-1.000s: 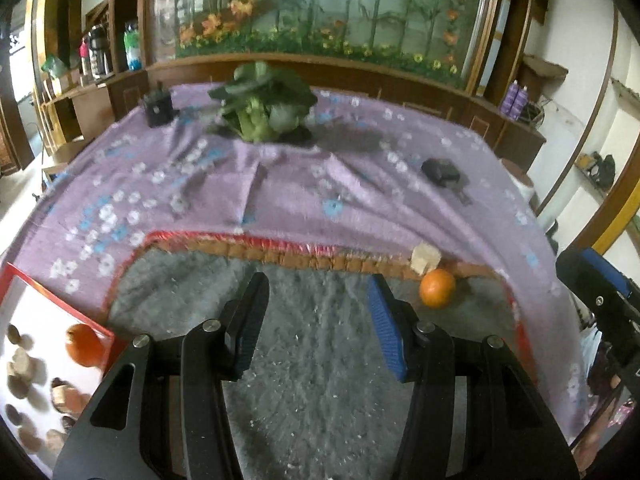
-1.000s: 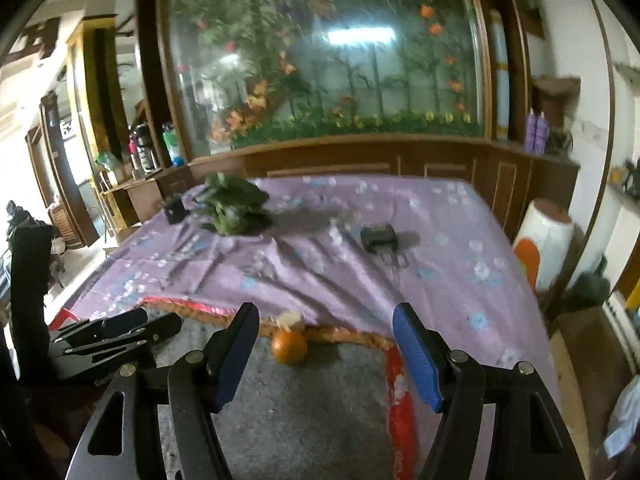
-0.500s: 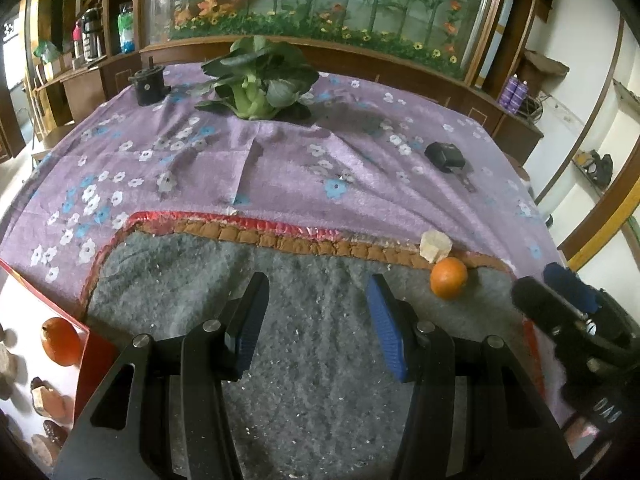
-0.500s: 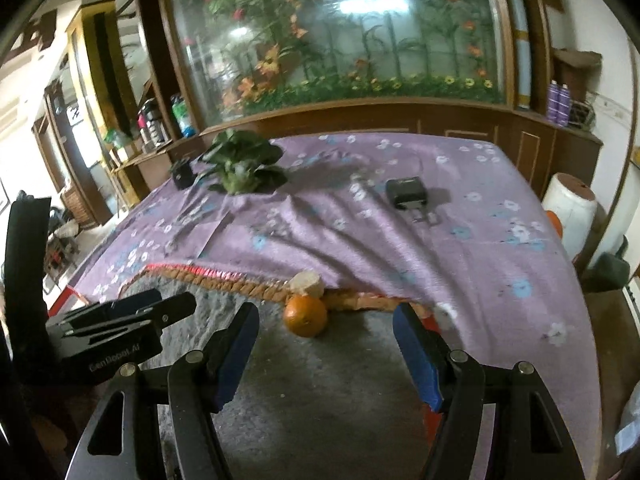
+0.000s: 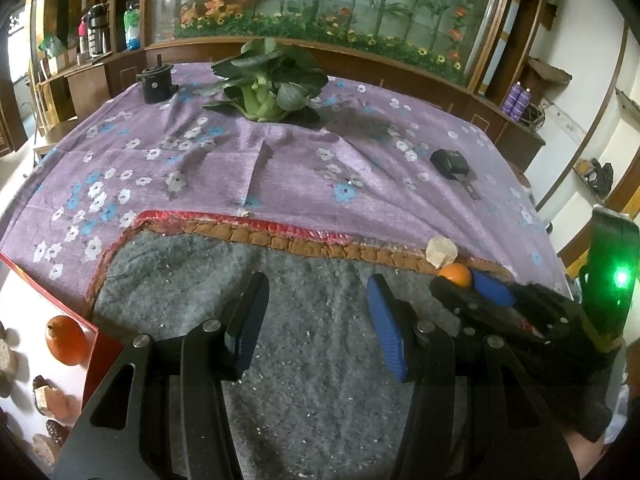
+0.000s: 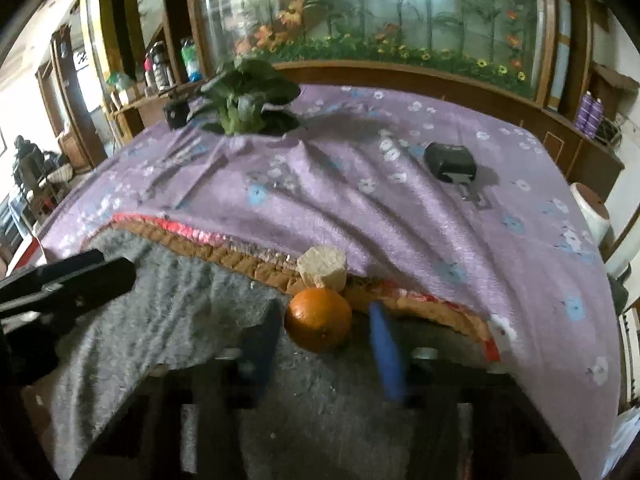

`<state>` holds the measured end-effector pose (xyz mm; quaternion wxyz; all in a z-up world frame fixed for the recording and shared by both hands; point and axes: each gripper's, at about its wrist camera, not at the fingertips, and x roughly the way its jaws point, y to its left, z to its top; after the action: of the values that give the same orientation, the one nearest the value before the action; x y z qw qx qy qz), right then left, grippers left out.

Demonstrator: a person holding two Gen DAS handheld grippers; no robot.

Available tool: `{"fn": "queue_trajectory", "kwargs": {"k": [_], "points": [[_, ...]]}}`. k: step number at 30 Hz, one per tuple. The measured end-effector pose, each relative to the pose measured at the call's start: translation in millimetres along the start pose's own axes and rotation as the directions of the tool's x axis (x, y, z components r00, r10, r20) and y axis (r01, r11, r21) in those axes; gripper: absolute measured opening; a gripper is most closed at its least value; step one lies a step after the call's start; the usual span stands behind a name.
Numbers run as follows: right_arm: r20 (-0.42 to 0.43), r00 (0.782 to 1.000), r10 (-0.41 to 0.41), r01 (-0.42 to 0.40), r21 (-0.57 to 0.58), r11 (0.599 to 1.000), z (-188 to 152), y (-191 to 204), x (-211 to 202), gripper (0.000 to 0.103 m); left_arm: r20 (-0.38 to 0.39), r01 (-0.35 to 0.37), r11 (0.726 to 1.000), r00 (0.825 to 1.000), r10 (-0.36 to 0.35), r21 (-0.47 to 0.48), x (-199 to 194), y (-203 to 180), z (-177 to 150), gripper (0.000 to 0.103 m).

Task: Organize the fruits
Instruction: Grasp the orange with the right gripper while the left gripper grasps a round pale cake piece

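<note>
Left wrist view: the left tool [image 5: 316, 312] hangs spread and empty over the grey mat [image 5: 320, 392], while the orange [image 5: 454, 274] sits well off to its right, just this side of the pale block [image 5: 441, 251], with the right tool [image 5: 472, 290] already at it. A second orange [image 5: 66, 340] lies on the red-edged tray [image 5: 24, 300].

Right wrist view: the orange [image 6: 319, 319], round with no long axis, sits straight ahead between the spread blue fingers [image 6: 386, 354], touching the pale block [image 6: 322, 267] behind it. I judge closing comes next. No writing is readable.
</note>
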<state>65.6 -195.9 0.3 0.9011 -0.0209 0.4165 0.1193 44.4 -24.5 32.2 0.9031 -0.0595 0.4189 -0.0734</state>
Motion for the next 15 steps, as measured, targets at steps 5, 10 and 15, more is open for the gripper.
{"fn": "queue_trajectory", "kwargs": {"k": [5,10,15], "points": [[0.015,1.000,-0.025,0.025,0.007,1.000,-5,-1,-19,0.033,-0.016,0.007,1.000,1.000,-0.007,-0.002,3,-4,1,0.051],[0.045,0.998,-0.052,0.048,0.085,0.995,-10,-25,-44,0.033,-0.065,0.089,0.996,0.994,-0.091,-0.033,7,-21,10,0.054],[0.042,0.995,-0.088,0.081,0.151,0.985,-15,-47,-49,0.033,-0.092,0.087,0.995,0.992,-0.083,0.043,19,-59,17,0.054]]}}
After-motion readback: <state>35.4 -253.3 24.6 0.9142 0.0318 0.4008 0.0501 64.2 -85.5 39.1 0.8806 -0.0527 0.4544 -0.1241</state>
